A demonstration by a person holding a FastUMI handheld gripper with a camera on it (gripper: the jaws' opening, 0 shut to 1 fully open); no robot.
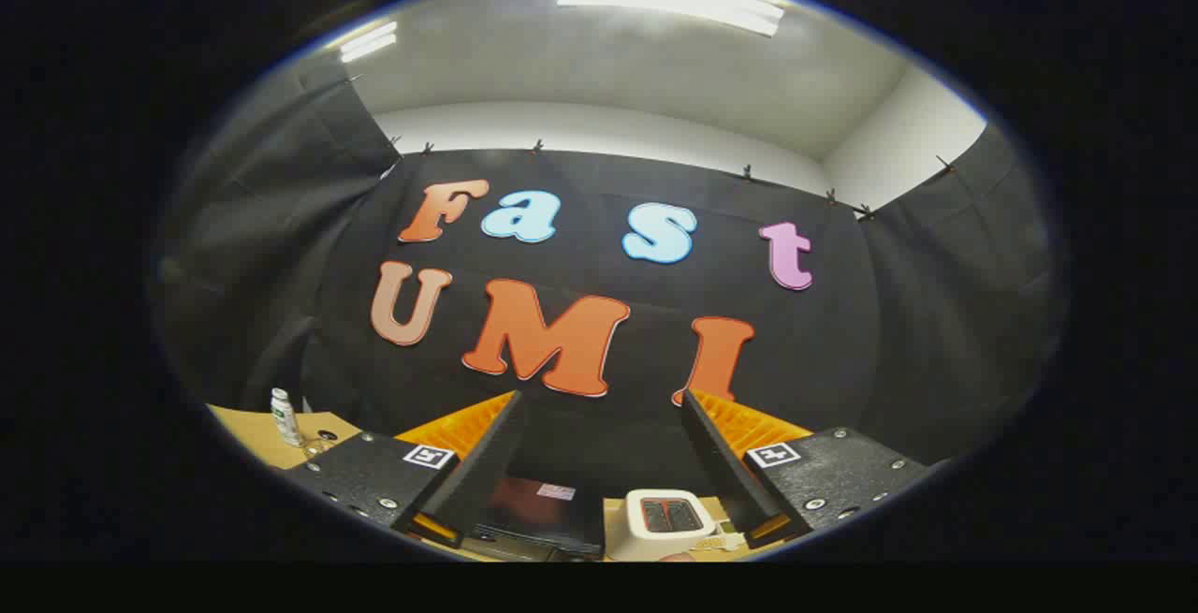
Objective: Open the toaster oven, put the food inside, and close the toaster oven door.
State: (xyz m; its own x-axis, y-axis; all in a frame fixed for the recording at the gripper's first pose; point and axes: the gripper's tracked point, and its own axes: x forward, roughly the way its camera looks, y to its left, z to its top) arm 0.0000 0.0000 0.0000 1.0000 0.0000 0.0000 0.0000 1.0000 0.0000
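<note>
Black cloth walls are seen all round, white ceiling and strip lights above, and a tan table (245,433) is glimpsed low down. Low between the fingers, a dark boxy unit (538,512) is caught on the table, reddish glow on its front; it is judged to be the toaster oven, though whether the door is shut cannot be told at this angle. Just beside it, toward the right finger, a white slot toaster (666,521) is seen, with something small and pale against its far side, too small to name. The food cannot be picked out.

The gripper (601,405) is held spread wide, nothing between the fingers, and is pitched up at the wall. So the oven lies below and ahead, a little left of centre. The opening step is judged not yet begun: a drop and a slight leftward aim would be called for.

Off at the table's left edge, a small white bottle (284,416) is spotted, well apart. Only the toaster crowds the approach.
</note>
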